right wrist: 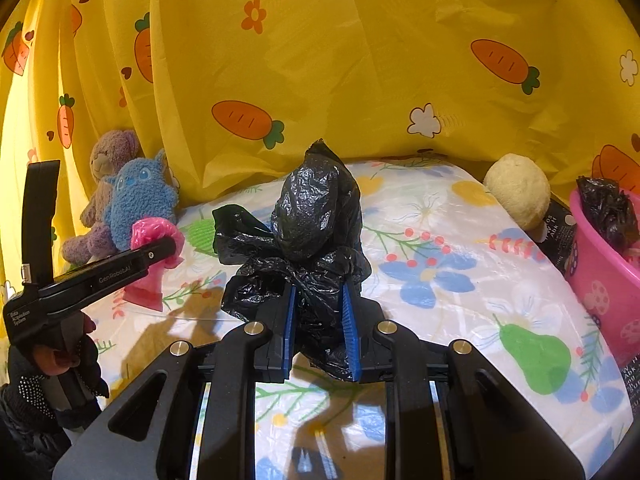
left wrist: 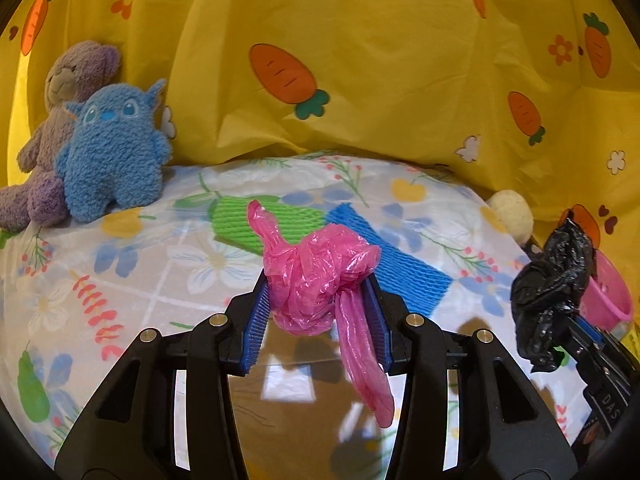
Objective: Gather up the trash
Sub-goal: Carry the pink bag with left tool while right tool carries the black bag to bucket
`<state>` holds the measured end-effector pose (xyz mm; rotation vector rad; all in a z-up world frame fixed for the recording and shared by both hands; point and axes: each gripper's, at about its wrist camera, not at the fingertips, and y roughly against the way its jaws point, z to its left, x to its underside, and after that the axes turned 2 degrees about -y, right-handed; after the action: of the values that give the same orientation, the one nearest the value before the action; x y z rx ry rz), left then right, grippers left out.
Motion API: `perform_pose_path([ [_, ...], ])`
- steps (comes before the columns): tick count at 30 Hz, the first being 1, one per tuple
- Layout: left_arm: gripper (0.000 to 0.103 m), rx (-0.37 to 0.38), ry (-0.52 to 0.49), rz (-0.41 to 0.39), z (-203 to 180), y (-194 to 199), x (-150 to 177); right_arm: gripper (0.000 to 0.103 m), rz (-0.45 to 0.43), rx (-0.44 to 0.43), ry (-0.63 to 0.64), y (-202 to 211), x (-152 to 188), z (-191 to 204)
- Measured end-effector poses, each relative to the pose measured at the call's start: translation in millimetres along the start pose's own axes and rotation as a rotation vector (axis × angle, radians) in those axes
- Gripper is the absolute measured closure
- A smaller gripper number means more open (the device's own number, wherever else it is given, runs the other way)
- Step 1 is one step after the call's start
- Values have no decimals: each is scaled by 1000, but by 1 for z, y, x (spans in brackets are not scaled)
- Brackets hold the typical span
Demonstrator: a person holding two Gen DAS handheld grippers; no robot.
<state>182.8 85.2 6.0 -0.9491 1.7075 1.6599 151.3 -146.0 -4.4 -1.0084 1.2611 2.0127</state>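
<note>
My left gripper (left wrist: 318,300) is shut on a crumpled pink plastic bag (left wrist: 316,276) and holds it above the flowered tablecloth; a strip of the bag hangs down on the right. My right gripper (right wrist: 318,308) is shut on a crumpled black plastic bag (right wrist: 308,220), also above the table. In the left wrist view the black bag (left wrist: 552,292) shows at the right, next to a pink bucket (left wrist: 608,300). In the right wrist view the bucket (right wrist: 600,272) stands at the right edge with another black bag (right wrist: 608,212) in it. The pink bag (right wrist: 156,236) shows at the left.
A green mesh sleeve (left wrist: 248,220) and a blue mesh sleeve (left wrist: 396,256) lie on the table. A blue plush (left wrist: 112,152) and a purple bear (left wrist: 68,92) sit at the back left. A cream plush ball (right wrist: 516,192) lies at the back right. A yellow carrot-print curtain (left wrist: 380,60) hangs behind.
</note>
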Motion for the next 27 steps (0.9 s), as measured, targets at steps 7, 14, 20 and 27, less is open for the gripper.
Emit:
perform_pose_path([
  [7,60,134,-93,-16,-73,18,8,81,-35,53,-45,30,2,-37],
  [14,60,238,-190,-29,-148,26,14,81,-92,145,-100,62,0,-87],
  [20,60,337,-270,-31,-217,27,17,81,-148,245,-160,92,-7,-137],
  [27,60,459,-347,-27,-290,25,15,81,-198,366,-230,124,-14,-196],
])
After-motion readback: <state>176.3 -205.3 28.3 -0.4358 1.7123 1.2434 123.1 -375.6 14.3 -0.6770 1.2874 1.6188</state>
